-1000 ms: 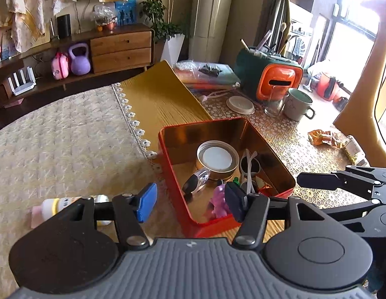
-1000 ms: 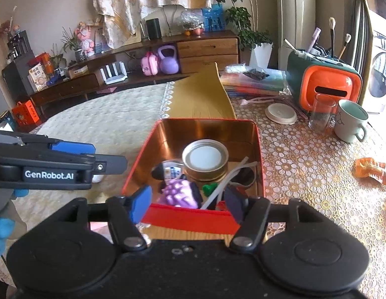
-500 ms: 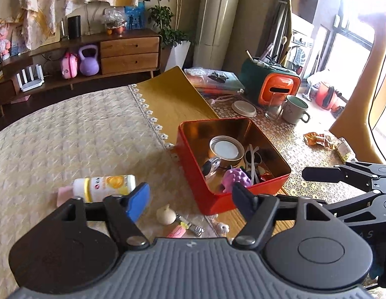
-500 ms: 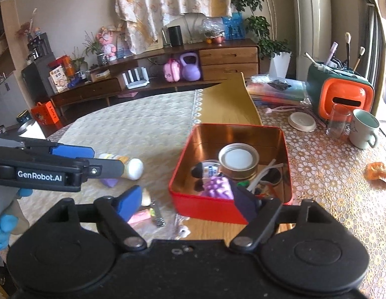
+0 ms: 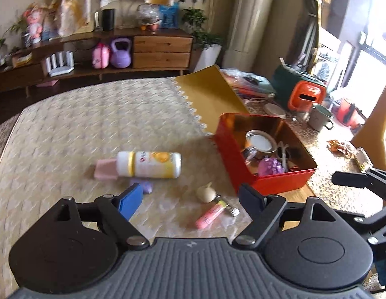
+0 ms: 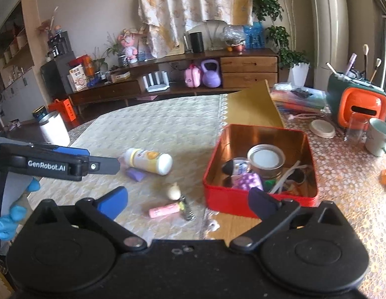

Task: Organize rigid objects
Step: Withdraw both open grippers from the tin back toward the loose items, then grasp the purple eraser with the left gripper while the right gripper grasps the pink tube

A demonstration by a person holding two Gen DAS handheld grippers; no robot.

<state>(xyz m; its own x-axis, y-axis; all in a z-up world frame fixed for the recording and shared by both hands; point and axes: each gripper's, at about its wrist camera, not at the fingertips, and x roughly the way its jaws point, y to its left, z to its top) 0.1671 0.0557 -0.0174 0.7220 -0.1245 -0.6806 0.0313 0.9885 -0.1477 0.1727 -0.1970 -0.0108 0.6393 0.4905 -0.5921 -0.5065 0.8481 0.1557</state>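
Both grippers hang above the bench with jaws spread wide and nothing between them: the left gripper and the right gripper. Just past them lie a pink tube, a garlic bulb and a white-and-yellow bottle on its side. Right of these stands the red tin, holding a round lidded can and small items.

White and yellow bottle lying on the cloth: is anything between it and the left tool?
Nothing visible blocks it. The bottle lies on its side ahead of the open left tool. A small purple piece sits just in front of it near the blue pad, and a pink block touches its capped end.
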